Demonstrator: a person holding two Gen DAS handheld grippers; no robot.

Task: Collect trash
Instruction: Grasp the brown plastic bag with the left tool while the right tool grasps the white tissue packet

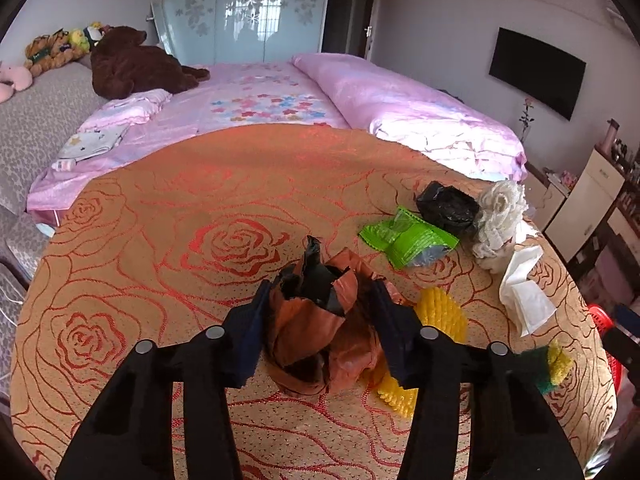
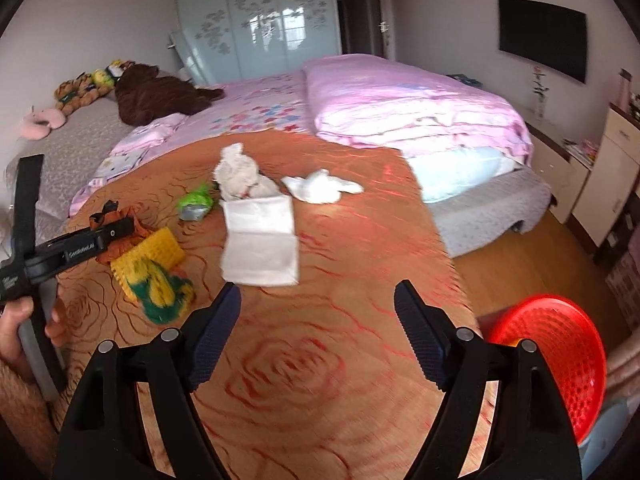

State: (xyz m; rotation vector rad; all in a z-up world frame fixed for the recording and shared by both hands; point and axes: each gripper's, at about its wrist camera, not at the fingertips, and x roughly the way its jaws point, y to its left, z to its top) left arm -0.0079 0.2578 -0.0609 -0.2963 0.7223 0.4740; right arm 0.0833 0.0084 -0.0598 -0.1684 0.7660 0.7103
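My left gripper is shut on a crumpled brown wrapper with a black lining, which rests on the rose-patterned tablecloth. From the right wrist view, that gripper lies at the table's left, a hand holding its handle. My right gripper hovers open over bare cloth with nothing between its fingers. Loose trash lies around: a yellow foam net, a green-yellow sponge, a flat white tissue, a green wrapper, a black bag and a white mesh lump.
A red plastic basket stands on the floor off the table's right edge. A crumpled white tissue lies at the far side. Behind the table is a bed with a pink quilt; cabinets line the right wall.
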